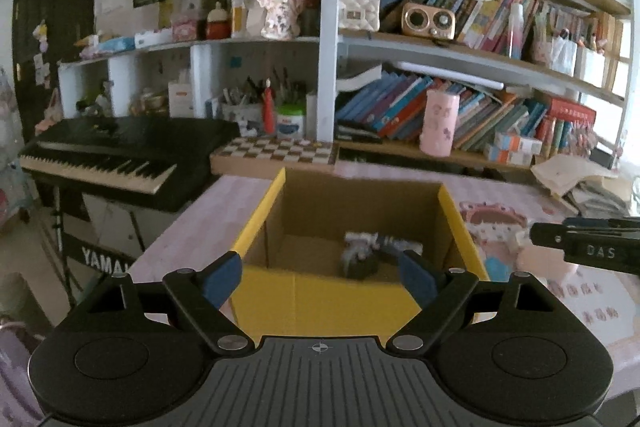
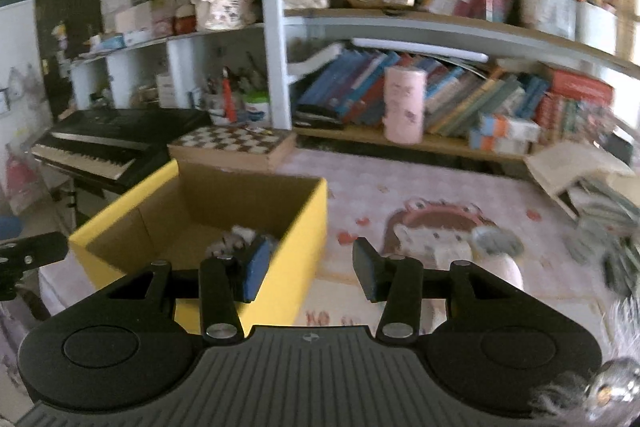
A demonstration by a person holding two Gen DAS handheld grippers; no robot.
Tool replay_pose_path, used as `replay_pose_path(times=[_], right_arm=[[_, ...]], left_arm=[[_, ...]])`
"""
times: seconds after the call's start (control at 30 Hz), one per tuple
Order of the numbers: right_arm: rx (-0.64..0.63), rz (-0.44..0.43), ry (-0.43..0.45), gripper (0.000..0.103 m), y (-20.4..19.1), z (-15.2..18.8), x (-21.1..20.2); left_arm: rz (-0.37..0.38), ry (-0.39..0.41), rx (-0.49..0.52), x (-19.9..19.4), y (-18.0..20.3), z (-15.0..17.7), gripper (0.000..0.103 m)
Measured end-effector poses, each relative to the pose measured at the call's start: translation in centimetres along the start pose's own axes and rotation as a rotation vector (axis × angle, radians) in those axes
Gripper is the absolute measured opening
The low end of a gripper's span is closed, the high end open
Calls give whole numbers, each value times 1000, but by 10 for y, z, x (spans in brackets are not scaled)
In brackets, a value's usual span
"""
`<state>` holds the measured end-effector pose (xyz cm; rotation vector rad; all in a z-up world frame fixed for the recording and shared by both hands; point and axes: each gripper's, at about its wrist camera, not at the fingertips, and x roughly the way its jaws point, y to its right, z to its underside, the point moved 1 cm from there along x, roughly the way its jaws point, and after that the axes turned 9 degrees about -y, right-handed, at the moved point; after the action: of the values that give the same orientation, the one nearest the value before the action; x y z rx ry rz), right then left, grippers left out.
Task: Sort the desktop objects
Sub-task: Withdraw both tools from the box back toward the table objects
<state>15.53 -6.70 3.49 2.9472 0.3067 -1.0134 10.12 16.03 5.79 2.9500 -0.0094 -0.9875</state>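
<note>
Left wrist: left gripper (image 1: 320, 277) hangs wide open, empty, over the yellow box (image 1: 360, 291); a blurry grey toy (image 1: 360, 253) lies inside at twelve o'clock. Right wrist: right gripper (image 2: 314, 273) open, empty; a fuzzy pink-and-grey plush (image 2: 498, 251) on the tabletop (image 2: 400, 179) at two o'clock, beside the fingers. Looks soft, light; pinch its middle.

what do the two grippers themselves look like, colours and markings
Both match: the left gripper and right gripper have black linkage arms with silver pivot screws, blue finger pads, two round black discs, and a ribbed grey body bearing a small crosshair mark. Side lettering reads DAS.
</note>
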Motion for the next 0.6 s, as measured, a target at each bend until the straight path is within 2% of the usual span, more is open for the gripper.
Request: replay_pose_path(times=[0.27, 0.6], right_arm=[[26, 28, -47, 44, -12, 55, -33], [44, 60, -58, 48, -29, 108, -64]], left_arm=[[9, -26, -20, -26, 0, 35, 88], [14, -53, -37, -49, 13, 77, 88]])
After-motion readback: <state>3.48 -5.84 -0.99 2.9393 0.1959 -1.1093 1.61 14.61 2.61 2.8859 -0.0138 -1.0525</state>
